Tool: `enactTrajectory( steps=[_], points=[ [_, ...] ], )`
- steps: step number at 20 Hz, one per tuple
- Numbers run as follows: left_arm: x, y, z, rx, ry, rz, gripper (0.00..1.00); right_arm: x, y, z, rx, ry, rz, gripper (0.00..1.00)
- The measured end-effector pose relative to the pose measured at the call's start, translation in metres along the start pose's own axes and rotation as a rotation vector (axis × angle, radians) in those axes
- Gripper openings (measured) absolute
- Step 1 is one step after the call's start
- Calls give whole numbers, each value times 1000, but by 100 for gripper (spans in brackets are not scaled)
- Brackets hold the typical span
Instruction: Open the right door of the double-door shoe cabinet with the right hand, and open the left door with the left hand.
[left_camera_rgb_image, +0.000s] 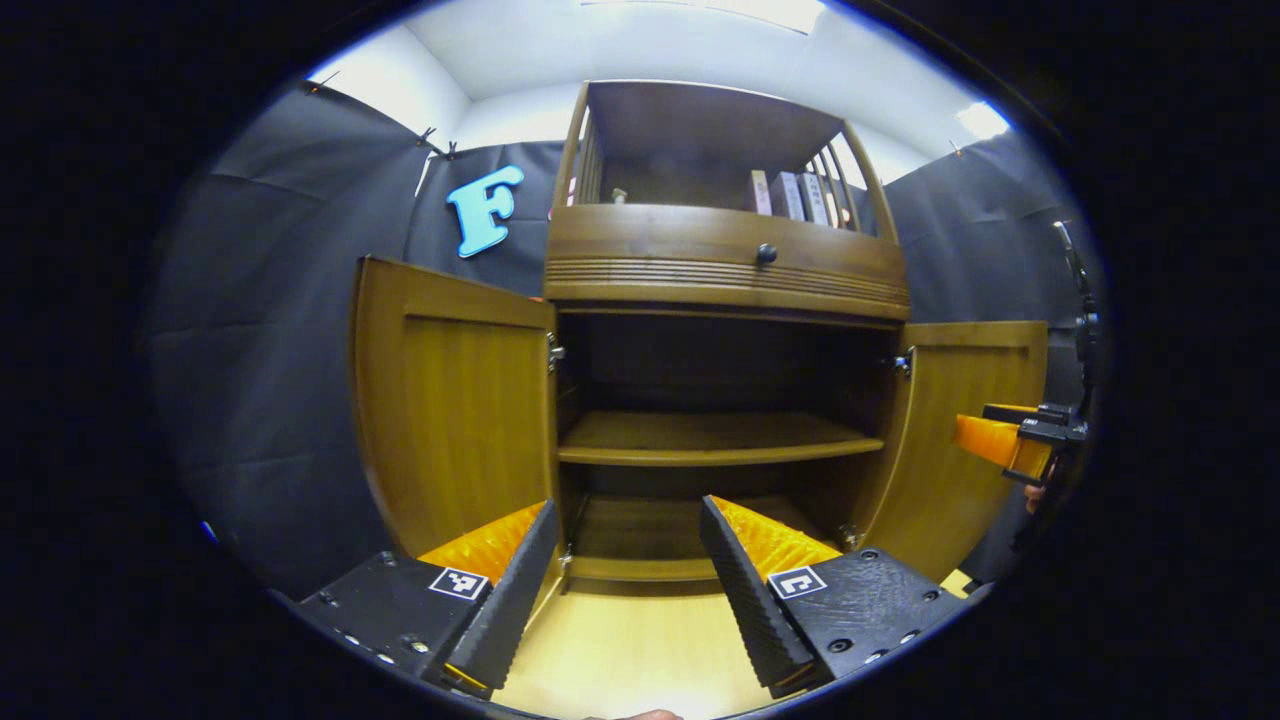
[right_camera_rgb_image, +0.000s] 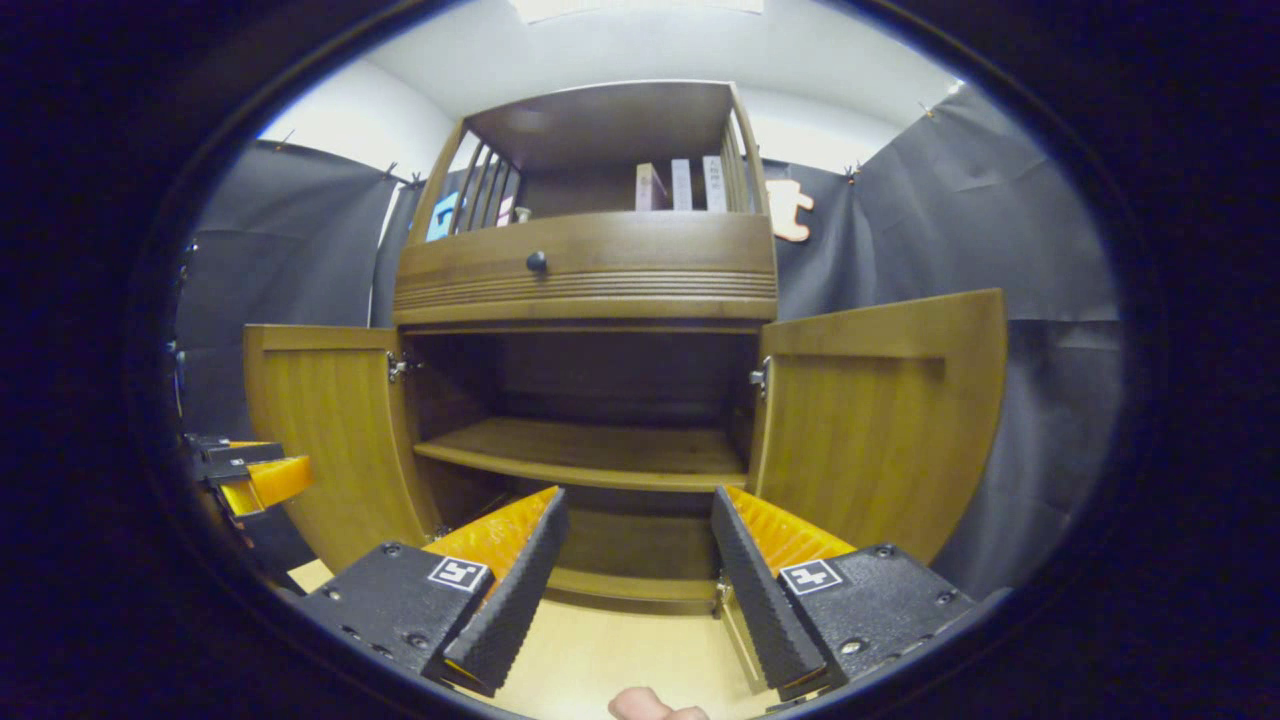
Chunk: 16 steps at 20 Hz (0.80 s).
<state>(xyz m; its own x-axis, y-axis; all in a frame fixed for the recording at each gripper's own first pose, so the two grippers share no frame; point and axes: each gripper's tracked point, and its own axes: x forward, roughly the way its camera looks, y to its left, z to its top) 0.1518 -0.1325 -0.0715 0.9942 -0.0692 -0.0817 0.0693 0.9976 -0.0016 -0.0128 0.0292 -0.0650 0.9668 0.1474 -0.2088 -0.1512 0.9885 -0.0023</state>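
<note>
The wooden shoe cabinet stands ahead with both lower doors swung wide. In the left gripper view the left door hangs out to the left and the right door to the right. My left gripper is open, holds nothing and points at the bare inner shelf. My right gripper hovers just off the right door's outer edge. In the right gripper view the left door and right door also stand wide, my right gripper is open with nothing in it, and my left gripper sits beside the left door.
A drawer with a dark knob runs above the doors. An upper shelf holds a few books. Pale wooden floor lies in front of the cabinet. Black cloth walls close in on both sides. A fingertip pokes in at the bottom edge.
</note>
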Motion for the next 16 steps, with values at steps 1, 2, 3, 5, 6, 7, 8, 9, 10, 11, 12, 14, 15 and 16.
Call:
enactTrajectory(
  steps=[1,2,3,5,6,7,8,9,10,11,12,14,15,16],
  points=[
    [-1,-6,6,-6,-14,-8,89,-1,-4,6,-1,-9,-8,92],
    [0,-12,11,-11,-24,-19,82,-4,-7,10,-1,-20,-9,92],
    [2,-19,13,-19,-20,-37,84,-5,-9,12,-5,-24,-9,96],
    [-1,-31,20,-25,-28,-58,96,-8,-17,13,-21,-21,-27,93],
    [-2,-32,23,-19,-30,-56,98,-10,-20,16,-24,-28,-31,96],
    [0,-32,27,-6,-34,-48,100,-12,-21,20,-24,-39,-37,93],
    [-1,-31,30,6,-40,-38,100,-15,-23,24,-27,-47,-43,93],
    [-3,-31,34,16,-48,-29,100,-18,-25,26,-29,-57,-47,93],
    [-3,-32,36,20,-49,-23,100,-20,-27,30,-32,-68,-51,93],
    [-2,-34,35,18,-33,-20,85,-21,-29,32,-35,-73,-56,96],
    [-3,-35,36,14,-29,-21,85,-22,-31,34,-36,-78,-60,93],
    [-4,-33,45,15,-45,-4,95,-23,-36,38,-32,-85,-64,96],
    [-6,-30,49,16,-56,9,90,-24,-38,39,-30,-87,-68,93],
    [-7,-28,54,16,-68,18,85,-25,-41,41,-28,-87,-70,93]
  ],
)
